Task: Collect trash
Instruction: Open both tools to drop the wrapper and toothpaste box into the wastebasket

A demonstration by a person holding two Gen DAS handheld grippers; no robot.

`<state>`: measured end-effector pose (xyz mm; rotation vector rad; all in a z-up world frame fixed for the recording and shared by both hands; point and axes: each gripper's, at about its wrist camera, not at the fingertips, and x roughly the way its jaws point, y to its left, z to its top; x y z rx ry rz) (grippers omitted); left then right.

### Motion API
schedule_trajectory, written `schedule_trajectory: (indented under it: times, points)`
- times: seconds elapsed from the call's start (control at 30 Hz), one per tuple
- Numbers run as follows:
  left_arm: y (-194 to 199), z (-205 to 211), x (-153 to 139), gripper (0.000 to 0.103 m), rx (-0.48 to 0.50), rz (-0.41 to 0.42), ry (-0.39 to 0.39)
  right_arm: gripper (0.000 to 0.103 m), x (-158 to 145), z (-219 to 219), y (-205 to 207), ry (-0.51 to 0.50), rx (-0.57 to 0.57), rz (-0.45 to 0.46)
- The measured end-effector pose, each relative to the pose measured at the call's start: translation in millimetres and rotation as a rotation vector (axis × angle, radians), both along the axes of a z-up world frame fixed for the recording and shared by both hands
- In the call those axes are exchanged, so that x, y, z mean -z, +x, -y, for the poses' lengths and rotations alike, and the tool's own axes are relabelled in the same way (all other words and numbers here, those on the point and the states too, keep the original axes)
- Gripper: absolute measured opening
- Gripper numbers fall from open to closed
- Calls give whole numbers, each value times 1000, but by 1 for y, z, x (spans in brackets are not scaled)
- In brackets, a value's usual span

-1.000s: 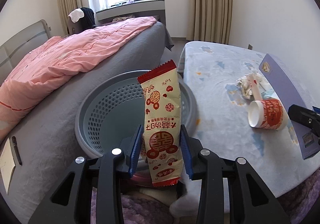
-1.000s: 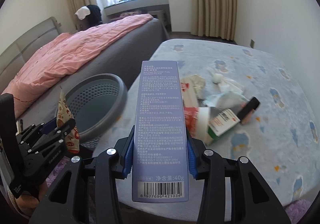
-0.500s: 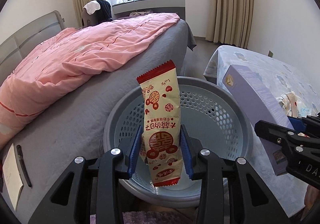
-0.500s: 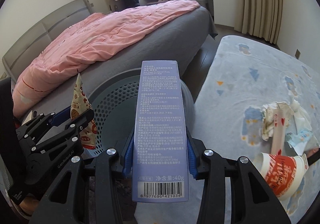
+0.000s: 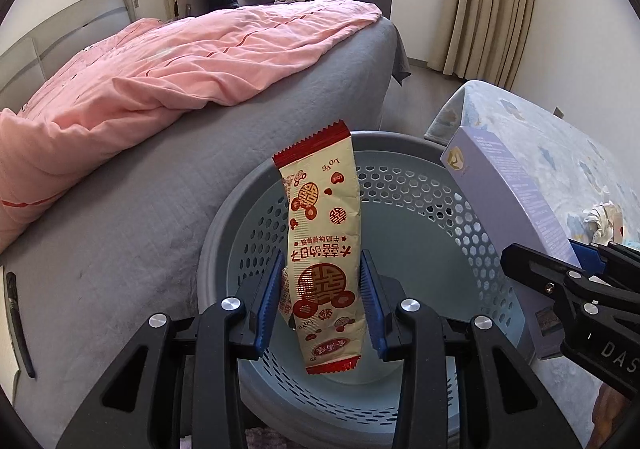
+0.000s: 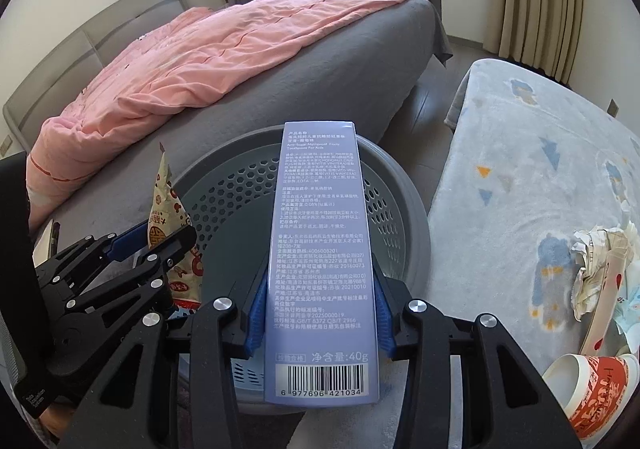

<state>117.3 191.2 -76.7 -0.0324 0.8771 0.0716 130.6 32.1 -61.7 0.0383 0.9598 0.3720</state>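
Observation:
My left gripper [image 5: 322, 295] is shut on a cream and red snack wrapper [image 5: 322, 245], held upright over the open grey perforated basket [image 5: 420, 185]. My right gripper [image 6: 320, 313] is shut on a long lilac toothpaste box [image 6: 320, 249], held over the same basket [image 6: 240, 185]. In the left wrist view the box [image 5: 508, 201] and right gripper [image 5: 572, 289] show at the right. In the right wrist view the wrapper [image 6: 166, 209] and left gripper [image 6: 132, 253] show at the left.
A bed with a grey sheet [image 5: 160, 185] and pink duvet [image 5: 180, 61] lies behind the basket. At the right, a low table with a pale blue patterned cloth [image 6: 520, 177] holds crumpled paper [image 6: 596, 265] and a red and white paper cup [image 6: 592, 389].
Both grippers have swung left from the table toward the basket, each carrying its item. The basket now fills the middle of both views.

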Motion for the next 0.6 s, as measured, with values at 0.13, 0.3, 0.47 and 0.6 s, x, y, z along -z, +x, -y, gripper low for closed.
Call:
schedule_trajectory:
  times: [0.13, 0.3, 0.47, 0.6]
  points:
    - [-1, -2, 0, 38, -3, 2, -11, 44, 0, -2, 4, -3, -4, 0]
    - [-4, -4, -3, 56, -17, 24, -13, 58, -4, 3, 3, 7, 19, 18]
    - [-3, -3, -2, 58, -18, 15, -2, 59, -5, 5, 2, 5, 30, 23]
    - [-3, -3, -2, 60, -20, 18, -1, 59, -3, 5, 2, -5, 34, 23]
